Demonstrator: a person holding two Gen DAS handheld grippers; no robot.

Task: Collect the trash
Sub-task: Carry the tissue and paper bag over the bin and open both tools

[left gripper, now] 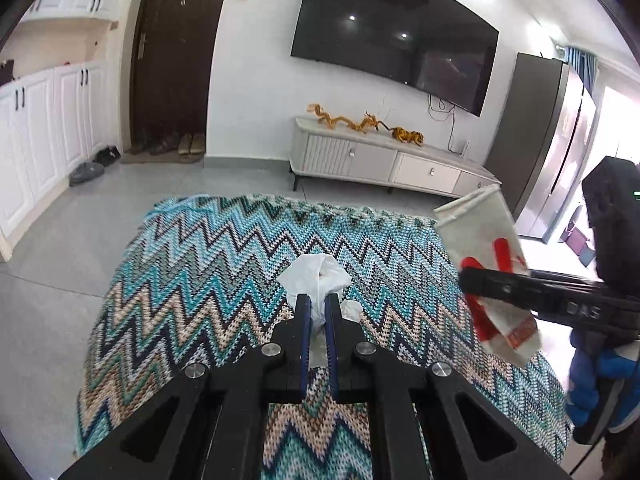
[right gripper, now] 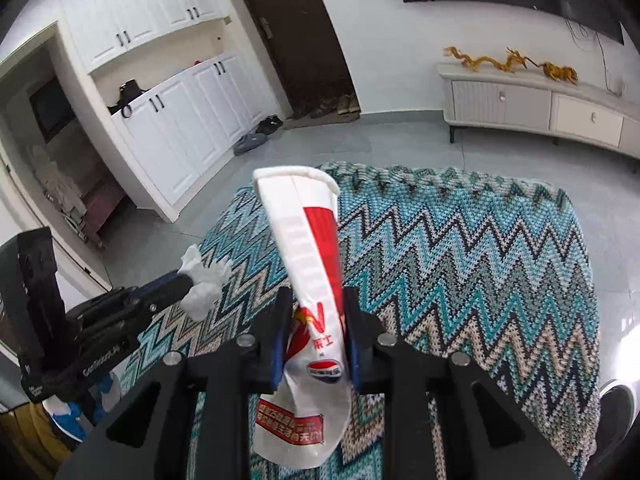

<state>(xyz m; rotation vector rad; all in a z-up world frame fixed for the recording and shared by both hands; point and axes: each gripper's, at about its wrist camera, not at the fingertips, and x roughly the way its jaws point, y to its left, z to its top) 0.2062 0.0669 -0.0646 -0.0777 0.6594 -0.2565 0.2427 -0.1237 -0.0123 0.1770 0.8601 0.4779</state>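
My left gripper (left gripper: 317, 300) is shut on a crumpled white tissue (left gripper: 314, 278) and holds it above the zigzag rug (left gripper: 200, 272). A smaller white scrap (left gripper: 352, 310) shows just right of the fingers. My right gripper (right gripper: 316, 300) is shut on a squashed white and red paper cup (right gripper: 308, 248), pinched near its lower half, its rim pointing away. The cup (left gripper: 480, 232) and right gripper (left gripper: 464, 276) also show at the right of the left wrist view. The left gripper (right gripper: 188, 280) with the tissue (right gripper: 204, 280) shows at the left of the right wrist view.
The rug (right gripper: 460, 264) lies on a grey tiled floor (left gripper: 60, 240). A low TV cabinet (left gripper: 384, 160) stands against the far wall under a TV (left gripper: 392, 28). White cupboards (right gripper: 168, 128), a dark door (left gripper: 172, 52) and shoes (left gripper: 176, 144) are at the left.
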